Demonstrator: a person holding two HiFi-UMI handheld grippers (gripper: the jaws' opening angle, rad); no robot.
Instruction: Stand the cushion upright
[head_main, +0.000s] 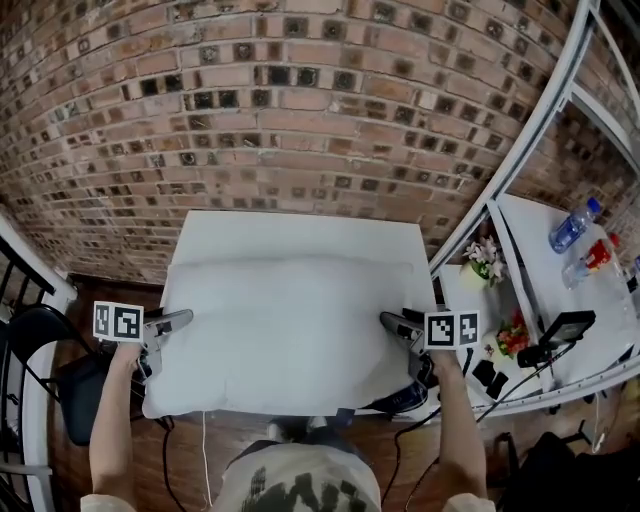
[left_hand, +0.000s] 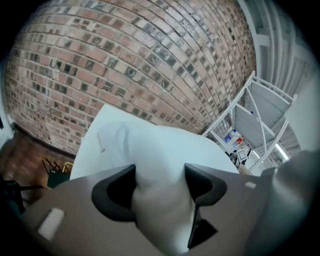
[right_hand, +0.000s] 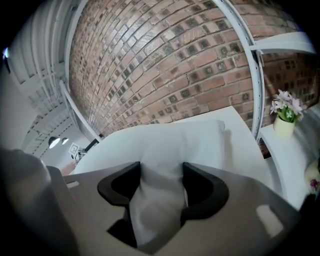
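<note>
Left gripper (head_main: 183, 320), right gripper (head_main: 390, 323): fingers clenched on opposite ends of cushion (head_main: 290, 330); cushion flat on table (head_main: 300, 228), near edge; standing upright apparently all outstanding.

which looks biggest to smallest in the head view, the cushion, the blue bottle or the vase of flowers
1. cushion, by far the largest.
2-3. blue bottle and vase of flowers: both small and about alike, too close to rank.
</note>
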